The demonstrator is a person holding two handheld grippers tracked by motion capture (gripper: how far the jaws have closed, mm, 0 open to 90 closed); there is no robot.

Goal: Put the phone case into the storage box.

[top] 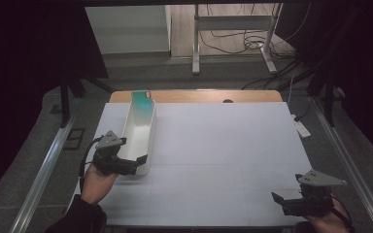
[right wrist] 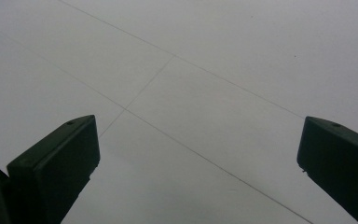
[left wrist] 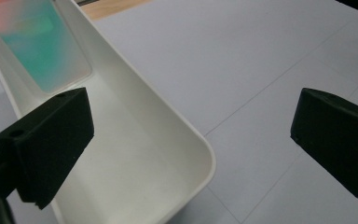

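Observation:
A long white tray (top: pixel 137 130) lies on the left of the table, and a teal-green card (top: pixel 142 99) leans in its far end. My left gripper (top: pixel 137 164) is open at the tray's near end. In the left gripper view, one jaw sits inside the tray (left wrist: pixel 135 140), the other is outside over the table, and the rounded end wall lies between them. The card (left wrist: pixel 42 46) shows blurred beyond. My right gripper (top: pixel 279 202) is open at the front right, low over the bare white sheet (right wrist: pixel 191 93), with nothing between its jaws.
The white sheet (top: pixel 223 145) covers a wooden table (top: pixel 199 95). Metal rails (top: pixel 43 170) run along both sides. A white power strip (top: pixel 301 127) lies off the right edge. A table frame and cables (top: pixel 243 41) stand on the floor behind.

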